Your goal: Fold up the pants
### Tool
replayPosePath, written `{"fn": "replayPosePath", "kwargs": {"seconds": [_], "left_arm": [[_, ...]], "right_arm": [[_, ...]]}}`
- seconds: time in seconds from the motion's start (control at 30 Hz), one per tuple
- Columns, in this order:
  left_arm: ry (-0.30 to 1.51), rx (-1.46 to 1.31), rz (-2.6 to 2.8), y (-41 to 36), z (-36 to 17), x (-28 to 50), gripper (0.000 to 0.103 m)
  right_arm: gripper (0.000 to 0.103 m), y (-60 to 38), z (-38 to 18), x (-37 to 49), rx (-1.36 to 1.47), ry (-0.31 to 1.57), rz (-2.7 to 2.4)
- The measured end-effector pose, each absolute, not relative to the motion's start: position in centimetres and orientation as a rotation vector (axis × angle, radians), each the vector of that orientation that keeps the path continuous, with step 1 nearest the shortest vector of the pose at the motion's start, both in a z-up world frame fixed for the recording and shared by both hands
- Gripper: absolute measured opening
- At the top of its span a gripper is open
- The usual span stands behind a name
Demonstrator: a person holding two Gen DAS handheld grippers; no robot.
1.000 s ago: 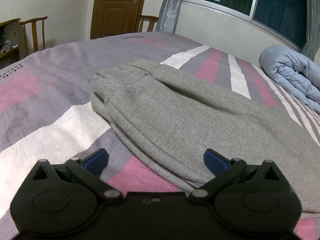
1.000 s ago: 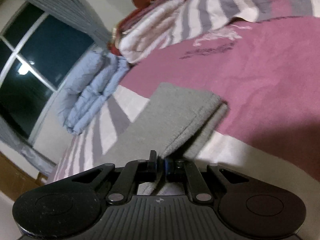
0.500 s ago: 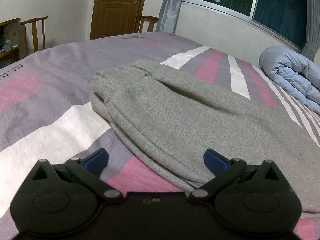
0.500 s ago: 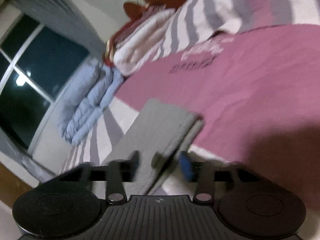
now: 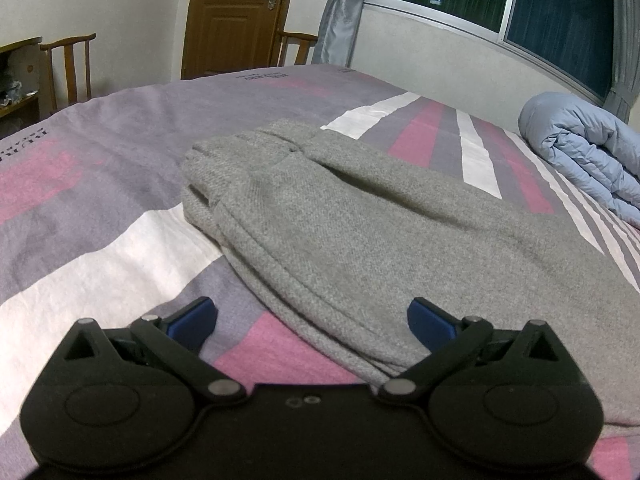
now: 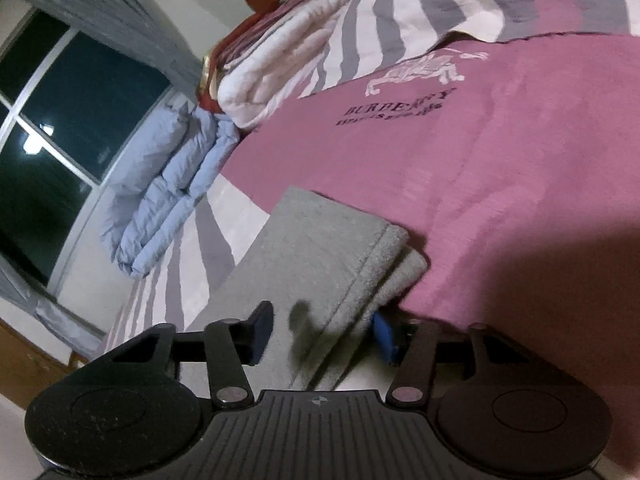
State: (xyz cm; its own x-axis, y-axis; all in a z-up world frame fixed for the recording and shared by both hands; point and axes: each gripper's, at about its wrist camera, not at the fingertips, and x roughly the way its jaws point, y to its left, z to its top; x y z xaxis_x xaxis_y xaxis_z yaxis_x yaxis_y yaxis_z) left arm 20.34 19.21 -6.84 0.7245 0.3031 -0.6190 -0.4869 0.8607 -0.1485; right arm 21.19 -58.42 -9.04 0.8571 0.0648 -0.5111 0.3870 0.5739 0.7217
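The pink panel of the bedspread [image 6: 500,168], ahead and to the right of the right gripper [image 6: 320,330], carries a pale horse-and-rider emblem above dark lettering that reads "BURBERRY"; the smaller line under it is too blurred to read. In the left wrist view, more dark lettering sits far ahead of the left gripper [image 5: 312,320] near the bed's far edge, upside down and too small to make out, and another cut-off word runs along the left edge.

The gray pants [image 5: 360,220] lie folded lengthwise on the bed, directly ahead of the left gripper, with the gathered waistband at the far end. Their near rolled edge passes between its blue fingertips [image 5: 430,320], which stand wide apart and clear of the cloth. Left of the pants the bedspread is bare, out to the bed's edge.

In the right wrist view the stacked hems [image 6: 384,264] lie just ahead, the top layer offset over the lower one. The right gripper's jaws are closing with the pants' edge between them; the pads do not yet press on it.

The pants are a nubby knit with a stitched hem. A puffy blue quilt [image 6: 160,200], folded in rolls, lies by the window, well beyond the pants.
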Motion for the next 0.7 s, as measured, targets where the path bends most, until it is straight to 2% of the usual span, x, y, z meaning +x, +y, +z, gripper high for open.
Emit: {"fn": "replayPosePath", "kwargs": {"seconds": [0.03, 0.27, 0.37, 0.4, 0.43, 0.5, 0.57, 0.63, 0.7], "left_arm": [[0.622, -0.313, 0.444, 19.2, -6.8, 20.3, 0.097], [0.619, -0.309, 0.445, 19.2, -6.8, 20.3, 0.097], [0.620, -0.311, 0.445, 19.3, -6.8, 20.4, 0.097], [0.618, -0.315, 0.443, 19.3, -6.7, 20.3, 0.097], [0.619, -0.316, 0.442, 19.3, -6.6, 20.2, 0.097], [0.615, -0.288, 0.442, 18.7, -5.5, 19.9, 0.090], [0.531, -0.232, 0.432, 17.2, -3.6, 19.1, 0.092], [0.511, -0.143, 0.341, 14.8, -1.7, 20.3, 0.095], [0.529, -0.047, 0.251, 12.0, -0.5, 22.5, 0.096]], "right_arm": [[0.010, -58.5, -9.0, 21.2, 0.939, 0.531, -0.201], [0.009, -58.0, -6.1, 20.4, 0.819, 0.423, -0.157], [0.012, -58.8, -9.9, 22.1, 0.938, 0.613, -0.204], [0.019, -59.0, -9.8, 21.3, 0.965, 0.578, -0.203], [0.033, -58.8, -9.2, 20.6, 0.944, 0.557, -0.228], [0.041, -57.5, -7.1, 18.3, 0.815, 0.481, -0.333], [0.049, -56.1, -5.4, 16.1, 0.744, 0.385, -0.360], [0.070, -53.9, -4.2, 15.7, 0.662, 0.369, -0.287], [0.080, -51.2, -3.3, 16.4, 0.591, 0.372, -0.208]]}}
